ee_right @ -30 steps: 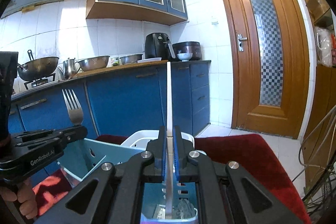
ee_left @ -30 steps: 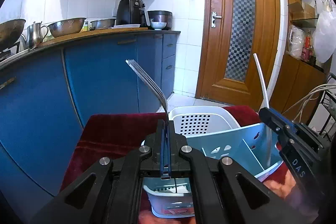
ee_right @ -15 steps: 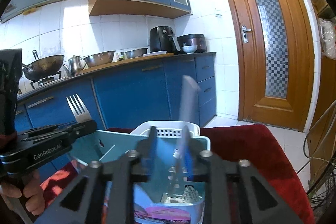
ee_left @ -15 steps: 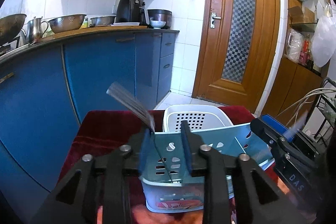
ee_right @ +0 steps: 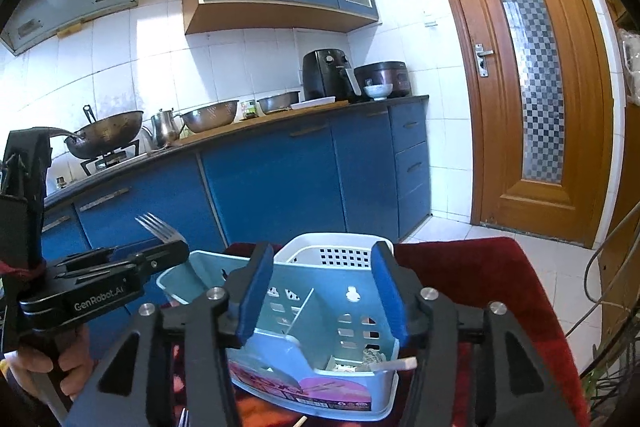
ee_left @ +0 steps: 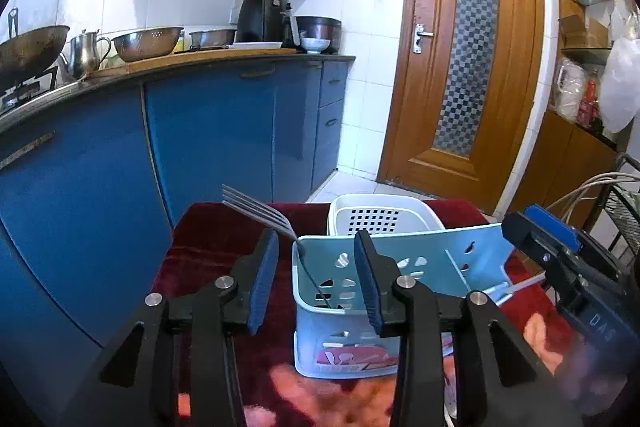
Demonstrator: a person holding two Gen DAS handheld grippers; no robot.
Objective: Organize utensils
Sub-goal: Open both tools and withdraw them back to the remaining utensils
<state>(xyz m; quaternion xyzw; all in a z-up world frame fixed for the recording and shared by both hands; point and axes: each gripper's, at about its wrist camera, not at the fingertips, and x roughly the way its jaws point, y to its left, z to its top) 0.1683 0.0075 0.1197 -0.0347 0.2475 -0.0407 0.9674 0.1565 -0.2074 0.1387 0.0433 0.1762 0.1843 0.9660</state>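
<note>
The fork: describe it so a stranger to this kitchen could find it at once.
On the dark red cloth in front of the blue cabinets stands a light blue divided caddy. The fork leans out of its left end compartment, tines up. It is the only metal utensil in the caddy; the white stick lies in another compartment.

- Your light-blue caddy (ee_right: 320, 311) has cut-out holes and a pink label.
- Behind the caddy, your white basket (ee_left: 380, 215) is perforated.
- Under the caddy, the surface (ee_right: 472, 267) wears dark red cloth.
- Your fingers (ee_left: 264, 279) have blue pads.
</note>
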